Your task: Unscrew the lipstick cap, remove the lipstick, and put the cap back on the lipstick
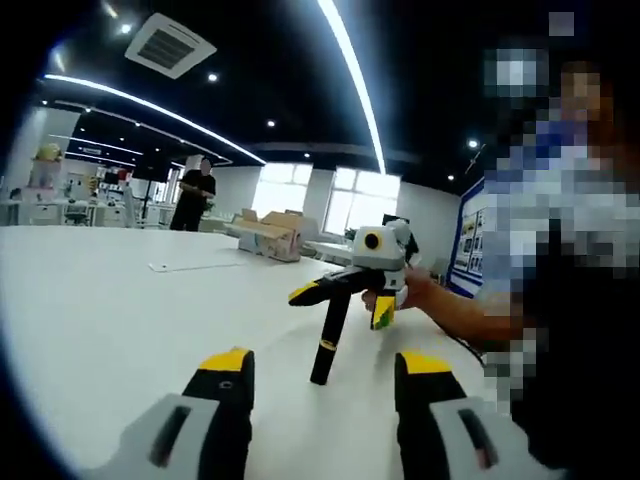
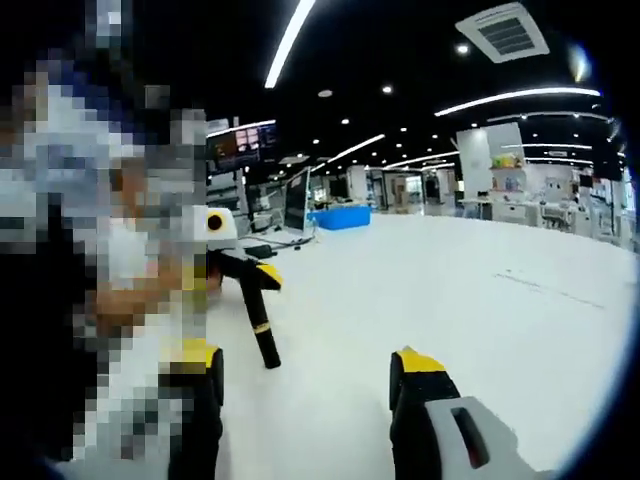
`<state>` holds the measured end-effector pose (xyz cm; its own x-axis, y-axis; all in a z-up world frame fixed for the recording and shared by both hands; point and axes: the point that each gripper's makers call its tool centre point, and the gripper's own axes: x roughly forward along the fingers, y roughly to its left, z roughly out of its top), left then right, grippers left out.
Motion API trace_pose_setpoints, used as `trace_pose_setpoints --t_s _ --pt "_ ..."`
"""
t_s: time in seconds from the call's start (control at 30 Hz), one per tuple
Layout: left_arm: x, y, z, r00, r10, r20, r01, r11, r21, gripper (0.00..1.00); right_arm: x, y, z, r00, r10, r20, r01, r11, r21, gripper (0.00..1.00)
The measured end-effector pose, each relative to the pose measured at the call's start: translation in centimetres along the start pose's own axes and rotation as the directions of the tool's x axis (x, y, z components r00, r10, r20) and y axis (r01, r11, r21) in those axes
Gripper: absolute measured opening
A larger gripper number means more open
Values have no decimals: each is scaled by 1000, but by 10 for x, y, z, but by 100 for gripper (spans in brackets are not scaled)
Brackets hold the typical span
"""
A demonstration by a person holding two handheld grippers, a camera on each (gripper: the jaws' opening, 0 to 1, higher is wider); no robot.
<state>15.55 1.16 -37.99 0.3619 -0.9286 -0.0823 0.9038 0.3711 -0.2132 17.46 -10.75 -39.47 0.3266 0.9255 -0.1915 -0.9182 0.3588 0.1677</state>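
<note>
A black lipstick (image 1: 328, 345) with a gold band stands slightly tilted on the white table (image 1: 110, 310). Its top is between the yellow-tipped jaws of another gripper (image 1: 345, 295) held by a person's hand (image 1: 425, 295) coming from the right. The right gripper view has the same lipstick (image 2: 262, 335) left of centre, under that hand-held gripper (image 2: 245, 268). My left gripper (image 1: 327, 360) is open and empty, short of the lipstick. My right gripper (image 2: 308, 355) is also open, with nothing between its jaws and the lipstick beyond its left jaw.
A cardboard box (image 1: 270, 235) and a flat sheet (image 1: 185, 265) lie farther back on the table. A person in black (image 1: 195, 195) stands at the far end. A blue bin (image 2: 340, 215) and shelves sit beyond the table (image 2: 480, 300).
</note>
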Motion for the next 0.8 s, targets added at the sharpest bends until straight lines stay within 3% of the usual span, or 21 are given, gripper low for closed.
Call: trace_pose_setpoints --t_s 0.07,0.1,0.27,0.4,0.57,0.63,0.8 --pt "-2 0 5 999 39 26 -40 999 26 52 -17 2 3 997 -61 40 60 998 16 62" --pt "1 -11 7 998 49 42 -50 999 19 51 -26 3 6 994 -85 70 83 996 34 60" --pt "0 -19 12 990 107 86 -107 994 -7 47 -66 19 19 963 -181 200 158 980 125 49" --pt "-4 -32 12 987 116 107 -118 993 10 47 -84 29 8 957 -216 194 179 965 193 40" --pt "-15 -48 23 976 123 182 -125 992 2 41 -95 43 4 949 -255 185 211 951 227 39" --pt "-19 -51 28 969 136 206 -137 991 -10 39 -94 51 9 948 -253 194 224 961 163 40" --pt "-26 -56 35 960 174 218 -180 984 7 39 -83 67 10 960 -250 128 245 968 51 45"
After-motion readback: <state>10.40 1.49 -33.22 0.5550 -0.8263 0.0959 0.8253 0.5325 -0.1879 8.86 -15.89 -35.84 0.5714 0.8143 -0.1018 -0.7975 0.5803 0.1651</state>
